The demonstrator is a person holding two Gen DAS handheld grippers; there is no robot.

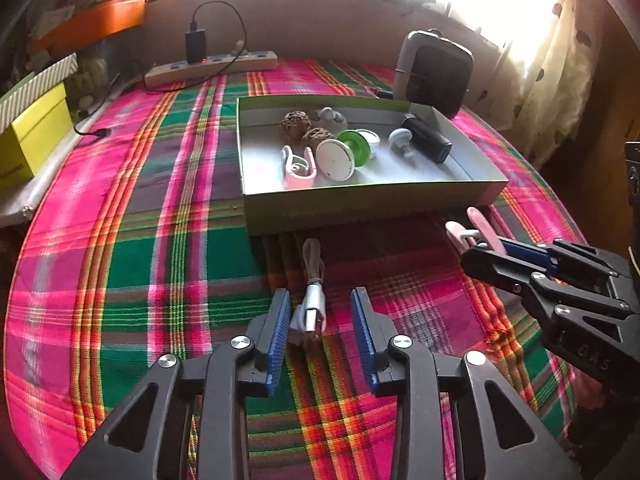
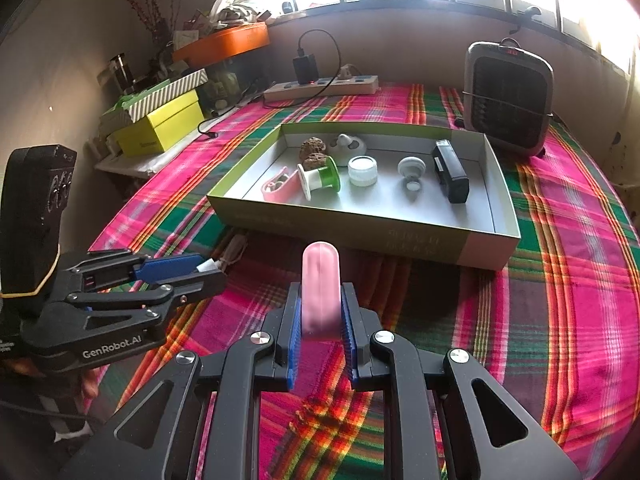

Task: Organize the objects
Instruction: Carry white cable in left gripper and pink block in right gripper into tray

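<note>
A bundled white USB cable (image 1: 314,308) lies on the plaid cloth between the pads of my left gripper (image 1: 320,294). The jaws stand apart and neither pad presses on it. My right gripper (image 2: 321,288) is shut on a pink clip (image 2: 320,280) that sticks up out of the pads. It hovers in front of the green-sided box (image 2: 360,236), to the right of the left gripper (image 2: 212,270). Inside the box lie another pink clip (image 1: 298,166), a white and green spool (image 1: 340,156), brown balls (image 1: 296,122), a small white jar (image 2: 362,171) and a black device (image 1: 426,138).
A dark heater (image 2: 508,96) stands behind the box at the right. A power strip (image 1: 212,66) with a charger lies along the back wall. Yellow boxes (image 2: 160,128) sit at the left edge. A curtain (image 1: 560,60) hangs at the far right.
</note>
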